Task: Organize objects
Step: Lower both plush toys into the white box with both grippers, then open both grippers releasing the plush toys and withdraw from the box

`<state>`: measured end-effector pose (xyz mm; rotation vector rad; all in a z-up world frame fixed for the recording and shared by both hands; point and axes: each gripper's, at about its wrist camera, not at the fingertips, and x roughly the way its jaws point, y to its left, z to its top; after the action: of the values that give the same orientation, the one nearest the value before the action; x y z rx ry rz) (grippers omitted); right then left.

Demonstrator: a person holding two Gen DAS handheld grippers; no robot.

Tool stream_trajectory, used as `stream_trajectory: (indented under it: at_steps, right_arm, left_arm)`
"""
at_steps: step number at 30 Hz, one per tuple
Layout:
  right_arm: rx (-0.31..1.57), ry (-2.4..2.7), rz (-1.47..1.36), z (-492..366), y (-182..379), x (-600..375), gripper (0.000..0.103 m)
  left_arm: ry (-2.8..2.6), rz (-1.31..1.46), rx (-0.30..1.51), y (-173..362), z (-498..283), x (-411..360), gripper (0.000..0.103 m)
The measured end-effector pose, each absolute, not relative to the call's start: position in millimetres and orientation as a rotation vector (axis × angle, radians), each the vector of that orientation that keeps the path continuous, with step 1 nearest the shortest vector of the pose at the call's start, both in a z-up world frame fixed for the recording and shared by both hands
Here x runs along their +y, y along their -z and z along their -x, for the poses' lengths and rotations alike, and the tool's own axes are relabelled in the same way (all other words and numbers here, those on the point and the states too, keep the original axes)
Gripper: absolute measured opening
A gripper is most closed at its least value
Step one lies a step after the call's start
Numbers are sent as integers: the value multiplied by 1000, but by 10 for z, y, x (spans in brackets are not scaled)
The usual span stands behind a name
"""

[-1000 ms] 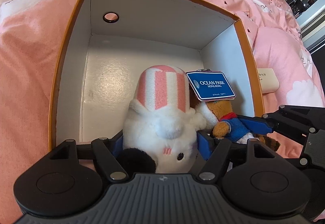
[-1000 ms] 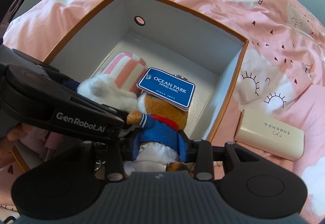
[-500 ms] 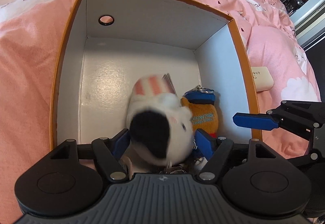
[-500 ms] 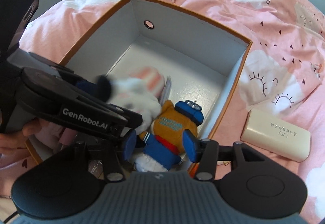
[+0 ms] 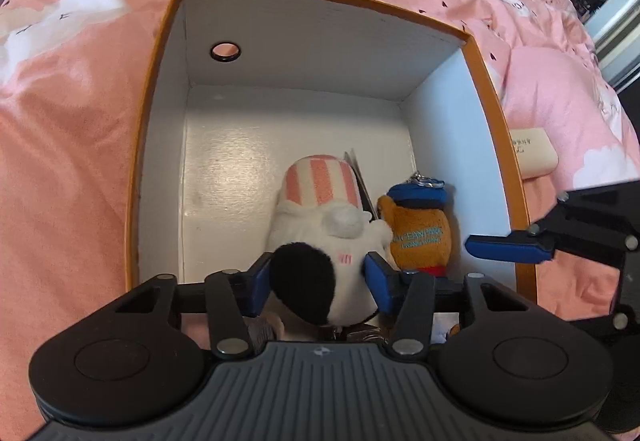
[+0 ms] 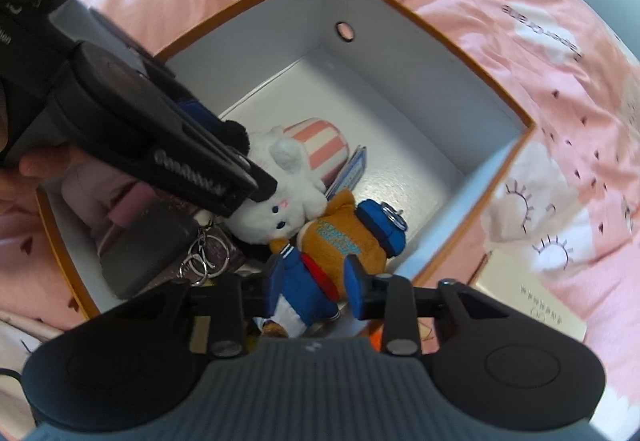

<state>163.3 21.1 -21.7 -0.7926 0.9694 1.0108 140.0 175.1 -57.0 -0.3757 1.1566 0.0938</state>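
**Two plush toys in the box, one item still out on the bed**

Nearest the left wrist camera, the left gripper [image 5: 316, 279] has its blue pads against the sides of the white rabbit plush [image 5: 320, 241], just behind its black ear; whether they are pressing or have just let go I cannot tell. The right gripper [image 6: 312, 285] stands spread above the bear plush [image 6: 340, 245] — its fingers sit either side of the blue jacket without squeezing, so it looks released.

Both toys lie on the white floor of the orange-rimmed box [image 5: 160, 89], side by side and touching, toward the box's near right part. A blue card [image 6: 352, 169] leans between the rabbit's striped body and the bear. In the near left corner, seen only from the right wrist, are a dark grey pouch [image 6: 148, 249], a cluster of key rings [image 6: 204, 257] and something pink, partly hidden by the left gripper.

The far half of the box floor is bare. Beyond the box's right wall, a cream-coloured case [image 6: 532, 301] lies on the pink duvet [image 5: 80, 121].

Count: two plush toys, one card, one pouch, one box, one cream case. By my judgement the sorting is mostly done — the case appears to be what remains.
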Motion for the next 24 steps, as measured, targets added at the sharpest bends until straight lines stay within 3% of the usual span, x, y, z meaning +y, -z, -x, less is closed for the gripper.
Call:
stream_trajectory:
  at_steps: [3, 9, 24]
  right_arm:
    - [967, -1027, 864, -1619, 314, 295, 27]
    - [936, -1025, 977, -1587, 476, 388, 26]
    - [895, -1010, 901, -1560, 417, 234, 26]
  left_arm:
    - [-82, 328, 1160, 570, -1393, 1679, 57]
    - [-40, 306, 1188, 595, -1356, 1645, 56]
    - [-149, 199, 1127, 551, -1233, 1388, 61]
